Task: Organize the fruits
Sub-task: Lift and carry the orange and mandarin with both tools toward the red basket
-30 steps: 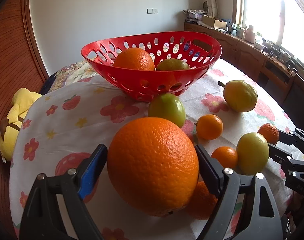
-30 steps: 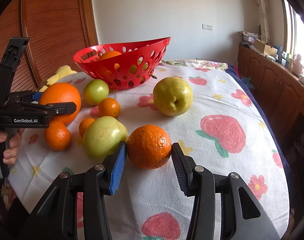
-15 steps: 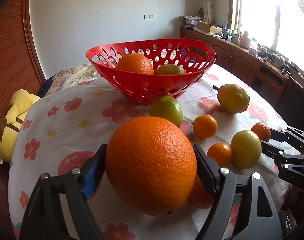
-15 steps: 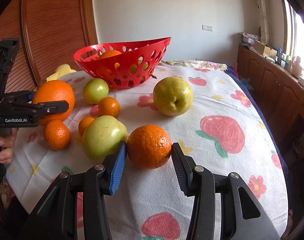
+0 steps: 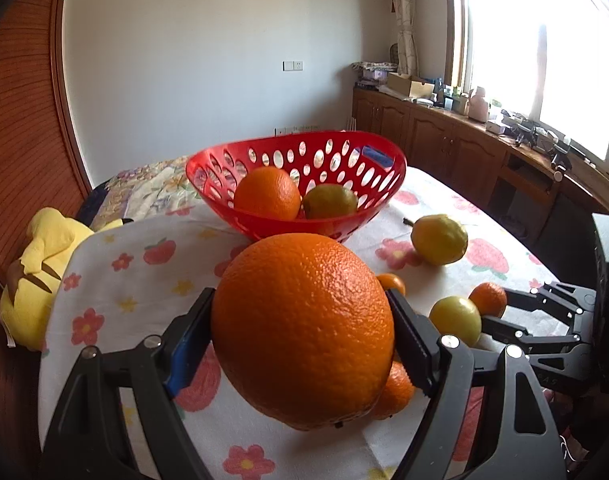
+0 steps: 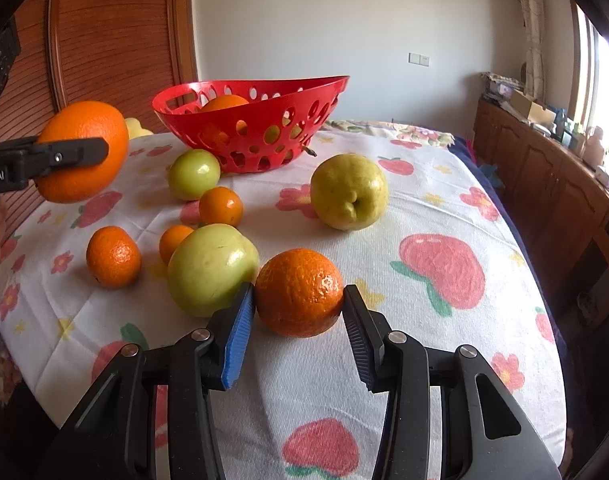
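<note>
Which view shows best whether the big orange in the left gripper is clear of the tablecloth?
The right wrist view: it sees the big orange from the side, clamped in the left gripper with tablecloth visible beneath. In the left wrist view the orange fills the foreground and hides what lies under it.

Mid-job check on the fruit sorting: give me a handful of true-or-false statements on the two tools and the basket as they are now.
1. The left tool grips a large orange. True.
2. That large orange rests on the tablecloth. False: the right wrist view shows it held clear above the cloth.
3. The red basket is empty. False: an orange and a green fruit lie in it.
4. The right tool has a small orange between its pads, on the cloth. True.
5. The big yellow-green fruit is inside the basket. False: it lies on the cloth beside it.
</note>
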Motion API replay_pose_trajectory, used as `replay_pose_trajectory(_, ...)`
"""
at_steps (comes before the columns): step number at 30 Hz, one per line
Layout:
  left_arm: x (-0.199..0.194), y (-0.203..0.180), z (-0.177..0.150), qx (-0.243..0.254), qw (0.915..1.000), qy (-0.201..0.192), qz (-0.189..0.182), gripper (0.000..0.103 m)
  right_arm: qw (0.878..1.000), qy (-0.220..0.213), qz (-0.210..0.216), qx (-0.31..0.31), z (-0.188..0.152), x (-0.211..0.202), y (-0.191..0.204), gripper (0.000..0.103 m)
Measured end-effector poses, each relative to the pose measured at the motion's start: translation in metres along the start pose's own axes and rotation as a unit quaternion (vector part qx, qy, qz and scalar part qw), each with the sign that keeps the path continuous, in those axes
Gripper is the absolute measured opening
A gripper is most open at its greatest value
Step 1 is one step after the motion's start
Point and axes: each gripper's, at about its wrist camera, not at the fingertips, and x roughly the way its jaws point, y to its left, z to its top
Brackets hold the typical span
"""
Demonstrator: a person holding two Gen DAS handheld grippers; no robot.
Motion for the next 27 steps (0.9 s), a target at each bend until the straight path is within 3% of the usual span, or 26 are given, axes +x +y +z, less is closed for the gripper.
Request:
replay_pose_trajectory(10,-0.01,-0.004,0.026,0.007,0.9996,-0.026,-0.006,0.082,1.0,-0.021,0.001,-0.003,0.015,-0.02,-0.012,0.045)
replay_pose_trajectory(19,0.0,0.003,0.056,0.011,0.9994,-0.032,-0.001,0.082,0.997,-0.056,0.02,-0.041,0.061,-0.041,-0.013,0.045)
replay_pose_trajectory(27,0.015,0.012,0.079,0.005,0.9993,-0.036,0.009,0.082,0.993,-0.075,0.046,-0.078,0.11,-0.031,-0.001,0.045)
